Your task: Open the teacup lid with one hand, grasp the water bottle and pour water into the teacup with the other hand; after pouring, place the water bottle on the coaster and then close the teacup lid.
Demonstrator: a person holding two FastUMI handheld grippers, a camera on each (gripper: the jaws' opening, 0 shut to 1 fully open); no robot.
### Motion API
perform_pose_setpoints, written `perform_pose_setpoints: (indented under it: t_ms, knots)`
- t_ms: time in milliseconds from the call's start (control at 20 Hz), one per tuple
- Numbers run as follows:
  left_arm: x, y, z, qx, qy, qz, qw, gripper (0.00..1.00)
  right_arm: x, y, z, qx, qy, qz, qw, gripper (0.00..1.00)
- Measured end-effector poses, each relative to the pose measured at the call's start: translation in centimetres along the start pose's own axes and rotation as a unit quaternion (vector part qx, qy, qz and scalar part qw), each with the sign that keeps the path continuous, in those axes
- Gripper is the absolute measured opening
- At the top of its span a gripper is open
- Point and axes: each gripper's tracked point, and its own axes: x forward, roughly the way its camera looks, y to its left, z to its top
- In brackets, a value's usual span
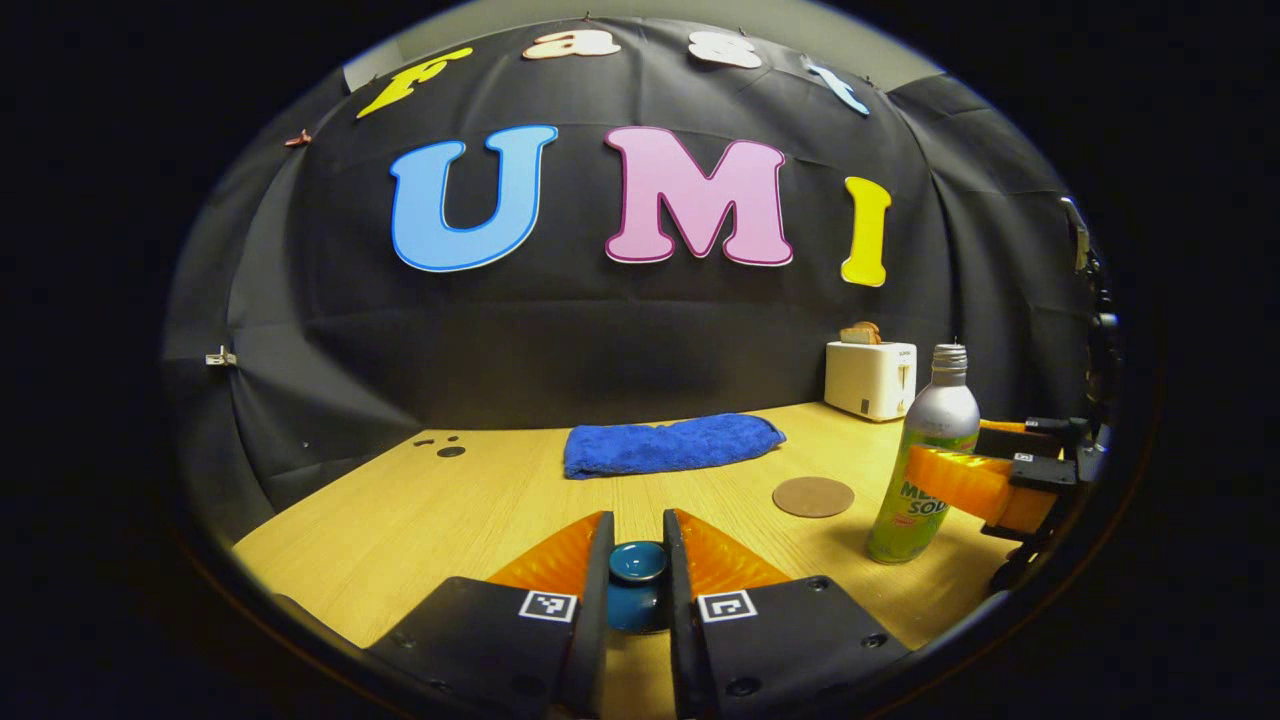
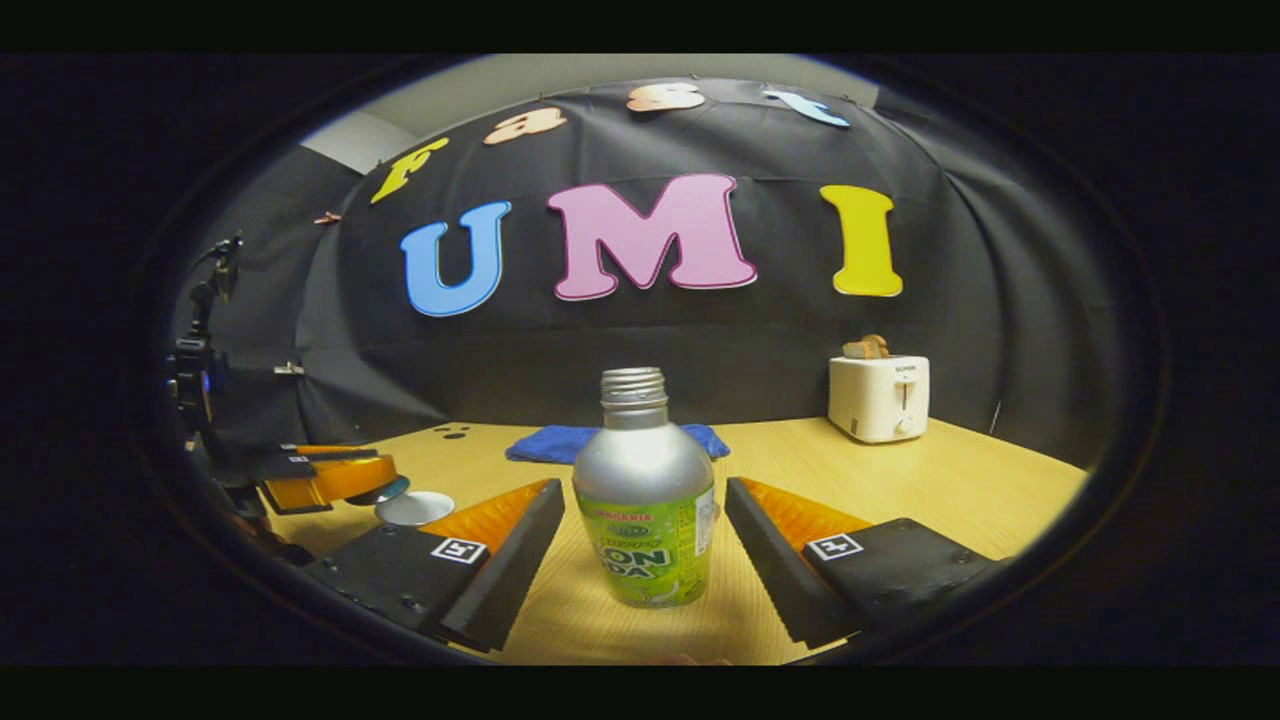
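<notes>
In the left gripper view, my left gripper (image 1: 638, 524) is shut on the knob of the dark blue teacup lid (image 1: 638, 562). The right gripper view shows that left gripper (image 2: 340, 478) at the far left, holding the lid (image 2: 386, 490) just above and beside the teacup's white open mouth (image 2: 413, 508). The silver water bottle (image 2: 640, 450), green-labelled and uncapped, stands upright on the table. My right gripper (image 2: 643, 492) is open around it, with a gap on each side. From the left gripper view, the bottle (image 1: 925, 470) stands at the right with the right gripper (image 1: 985, 485) around it. A round brown coaster (image 1: 813, 496) lies left of the bottle.
A folded blue towel (image 1: 670, 443) lies at the back of the wooden table (image 1: 440, 520). A white toaster (image 1: 870, 378) with bread in it stands at the back right. The table's right edge runs close behind the bottle.
</notes>
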Motion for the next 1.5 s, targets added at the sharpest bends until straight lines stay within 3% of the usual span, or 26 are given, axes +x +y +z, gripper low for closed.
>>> perform_pose_setpoints:
  t_ms: [400,500,650,950,1150,1300,1500]
  knots:
    - [-1.6,2.8,-0.4,0.0,0.001,0.014,1.0,0.3,2.5,-1.2,-1.4,-0.019,0.022,-0.019,0.999,1.0]
    - [-1.9,3.3,-0.4,0.001,0.001,0.015,1.0,0.3,2.7,-0.8,-1.2,-0.015,0.019,-0.015,1.0,0.98]
    - [-2.1,3.6,-0.6,-0.004,0.0,0.013,1.0,0.3,3.1,-0.1,-0.9,-0.026,0.016,-0.01,0.999,0.84]
    - [-2.3,4.6,-1.0,-0.01,0.0,0.014,1.0,0.3,3.6,1.2,-0.4,-0.085,0.028,0.015,0.996,0.81]
    - [-2.4,5.6,-1.0,-0.015,-0.002,0.017,1.0,0.3,3.9,1.9,0.7,-0.159,0.021,0.024,0.987,0.81]
    - [-2.6,6.3,-0.9,-0.017,-0.006,0.022,1.0,0.3,4.7,2.5,1.0,-0.23,0.019,0.035,0.972,0.81]
    - [-2.9,7.4,-1.2,-0.017,-0.007,0.029,0.999,0.3,5.7,3.7,-0.1,-0.275,0.043,0.05,0.959,0.81]
